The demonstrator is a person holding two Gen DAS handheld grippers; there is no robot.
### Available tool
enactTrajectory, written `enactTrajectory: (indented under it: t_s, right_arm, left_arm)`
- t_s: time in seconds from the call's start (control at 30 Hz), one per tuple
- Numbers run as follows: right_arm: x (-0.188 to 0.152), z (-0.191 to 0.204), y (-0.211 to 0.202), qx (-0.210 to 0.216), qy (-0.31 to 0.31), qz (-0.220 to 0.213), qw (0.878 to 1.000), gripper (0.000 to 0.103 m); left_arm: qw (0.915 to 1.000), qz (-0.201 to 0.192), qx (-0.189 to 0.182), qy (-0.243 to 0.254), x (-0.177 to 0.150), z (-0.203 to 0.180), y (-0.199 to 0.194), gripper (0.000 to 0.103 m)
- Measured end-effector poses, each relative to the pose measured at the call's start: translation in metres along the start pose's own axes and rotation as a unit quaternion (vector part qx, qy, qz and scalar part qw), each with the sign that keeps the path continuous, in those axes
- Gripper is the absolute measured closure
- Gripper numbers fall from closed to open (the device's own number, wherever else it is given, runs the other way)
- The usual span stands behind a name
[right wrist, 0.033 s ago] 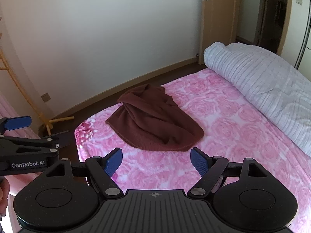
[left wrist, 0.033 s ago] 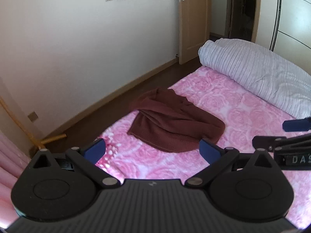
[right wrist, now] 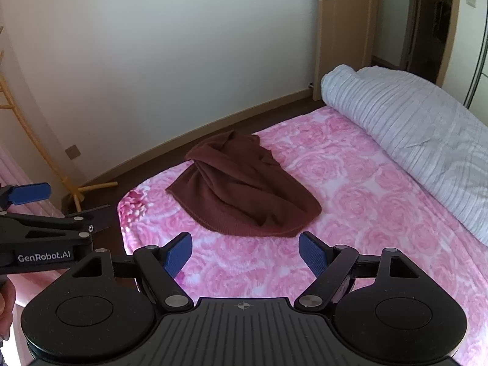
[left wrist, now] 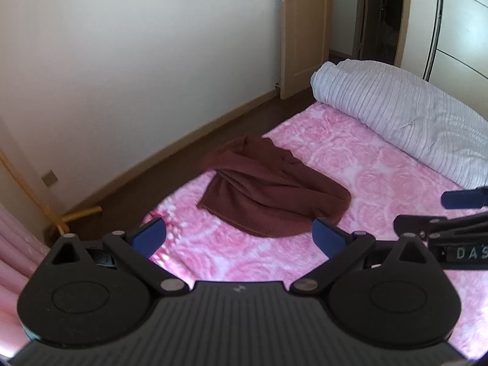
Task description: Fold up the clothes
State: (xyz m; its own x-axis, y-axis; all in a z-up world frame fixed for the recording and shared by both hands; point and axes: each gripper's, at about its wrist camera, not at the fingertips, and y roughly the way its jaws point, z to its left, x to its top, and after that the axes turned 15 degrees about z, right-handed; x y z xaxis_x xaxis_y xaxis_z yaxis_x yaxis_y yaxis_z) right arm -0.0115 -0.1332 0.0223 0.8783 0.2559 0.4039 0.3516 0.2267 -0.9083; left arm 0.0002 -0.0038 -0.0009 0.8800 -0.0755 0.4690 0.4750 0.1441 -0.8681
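My left gripper (left wrist: pixel 239 238): jaws wide apart, empty.
My right gripper (right wrist: pixel 245 251): likewise.
Maroon sweater (right wrist: pixel 244 187): crumpled on pink bedspread (right wrist: pixel 381 213).

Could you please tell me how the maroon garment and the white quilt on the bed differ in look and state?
The maroon garment is dark, plain and lies crumpled in a loose heap; the white quilt is pale, ribbed and rolled into a long bundle. The garment is smaller than the quilt. Both rest on the pink floral bedspread, untouched by either gripper.
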Motion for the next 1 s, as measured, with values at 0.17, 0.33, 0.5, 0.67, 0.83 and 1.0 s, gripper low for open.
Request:
enactTrajectory:
  t_s: [0.17, 0.33, 0.5, 0.67, 0.83, 1.0]
  right_arm:
    - [0.002, 0.000, 0.009, -0.001, 0.001, 0.005, 1.000, 0.023]
    - [-0.006, 0.000, 0.019, -0.002, 0.005, -0.005, 1.000, 0.023]
    - [0.010, -0.018, 0.019, 0.009, 0.008, 0.001, 1.000, 0.023]
    - [0.013, -0.018, 0.022, 0.008, 0.010, 0.000, 1.000, 0.023]
    - [0.014, -0.020, 0.026, 0.005, 0.012, 0.005, 1.000, 0.023]
    - [0.014, -0.019, 0.029, 0.004, 0.010, 0.008, 1.000, 0.023]
  left_arm:
    - [0.9994, -0.026, 0.020, 0.011, -0.021, -0.015, -0.005, 0.002]
    - [0.9998, -0.014, -0.015, -0.001, -0.030, 0.001, 0.008, 0.002]
    - [0.9996, -0.002, -0.026, 0.005, -0.025, 0.003, 0.022, 0.002]
    - [0.9992, 0.009, -0.039, 0.007, -0.010, 0.012, 0.022, 0.002]
    - [0.9988, 0.018, -0.045, 0.009, -0.001, 0.013, 0.026, 0.002]
    - [0.9984, 0.024, -0.050, 0.004, 0.001, 0.016, 0.030, 0.002]
